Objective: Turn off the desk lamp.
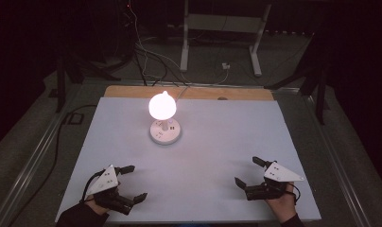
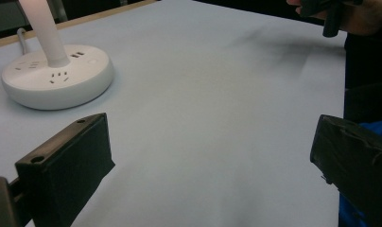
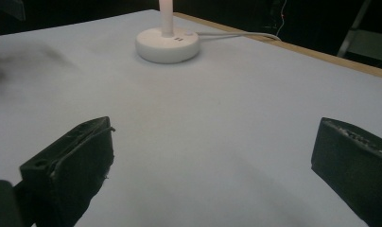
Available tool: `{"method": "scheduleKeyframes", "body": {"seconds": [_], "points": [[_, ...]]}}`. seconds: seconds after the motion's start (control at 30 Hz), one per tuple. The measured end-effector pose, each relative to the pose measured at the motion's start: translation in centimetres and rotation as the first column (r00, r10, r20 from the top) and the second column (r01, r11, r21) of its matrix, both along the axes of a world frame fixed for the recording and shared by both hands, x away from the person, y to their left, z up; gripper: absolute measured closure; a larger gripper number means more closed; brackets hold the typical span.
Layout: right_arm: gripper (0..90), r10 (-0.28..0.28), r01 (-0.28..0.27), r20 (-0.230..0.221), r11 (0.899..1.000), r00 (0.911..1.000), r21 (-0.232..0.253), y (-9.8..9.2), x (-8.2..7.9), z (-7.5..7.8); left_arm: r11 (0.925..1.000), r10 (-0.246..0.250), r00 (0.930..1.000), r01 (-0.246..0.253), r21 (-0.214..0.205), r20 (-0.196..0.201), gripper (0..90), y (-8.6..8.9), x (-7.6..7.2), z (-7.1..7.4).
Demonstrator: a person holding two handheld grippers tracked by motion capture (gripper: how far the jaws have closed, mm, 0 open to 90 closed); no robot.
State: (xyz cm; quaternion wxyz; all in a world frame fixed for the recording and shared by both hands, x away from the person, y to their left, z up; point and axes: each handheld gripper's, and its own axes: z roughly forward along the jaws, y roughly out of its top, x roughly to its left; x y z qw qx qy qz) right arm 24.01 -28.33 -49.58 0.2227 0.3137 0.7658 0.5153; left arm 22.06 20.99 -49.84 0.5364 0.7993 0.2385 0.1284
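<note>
Glowing at about 11 o'clock from the middle of the pale blue-grey sheet covering the table (image 1: 217, 142): a round white lamp bulb (image 1: 162, 106) on a short white stem, rising from a flat round white plastic base (image 1: 166, 132) fitted with socket slots and USB ports. Trailing from that base toward 12 o'clock, over the bare wooden table edge (image 1: 132, 91): a white cable (image 3: 236, 34). Resting at about 7 o'clock on the sheet: the left gripper (image 1: 130, 183), black, topped by a grey three-cornered plate, jaws standing wide apart and holding nothing. Sitting at about 5 o'clock: the right gripper (image 1: 248, 172), likewise spread wide and gripping nothing. Lying between both pairs of jaws in the gripper views: bare sheet, with the lamp base well beyond. Standing past the table at 12 o'clock on the dim floor: a white metal frame (image 1: 221, 28) among loose cables.
</note>
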Motion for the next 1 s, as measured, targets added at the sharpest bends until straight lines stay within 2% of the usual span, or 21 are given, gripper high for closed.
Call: {"method": "scheduleKeyframes", "body": {"seconds": [0.2,0.37,0.5,0.8,1.0], "points": [[0.0,-0.004,0.004,0.0,1.0,1.0,-0.01,0.05,0.01,0.01,0.9999,-0.002,1.0,0.002,0.011,-0.001,0.4,-0.1,0.02,-0.11],[0.0,0.0,0.0,0.022,1.0,0.9998,0.007,0.04,-0.13,0.21,0.9998,0.002,1.0,-0.002,0.02,0.0,0.4,-0.08,0.08,-0.17],[0.0,-0.001,0.001,0.035,1.0,0.9994,0.002,0.1,-0.21,0.28,0.9999,0.008,1.0,-0.008,0.011,-0.003,0.4,-0.04,0.1,-0.14],[0.0,-0.025,0.024,0.044,1.0,0.9987,0.009,0.06,-0.34,0.42,0.9993,0.029,0.9994,-0.029,0.024,0.016,0.4,-0.03,0.03,0.12],[0.0,-0.037,0.036,0.051,0.999,0.998,0.014,-0.03,-0.35,0.5,0.9992,0.039,0.9992,-0.039,0.014,0.01,0.4,0.02,0.19,0.4]]}}
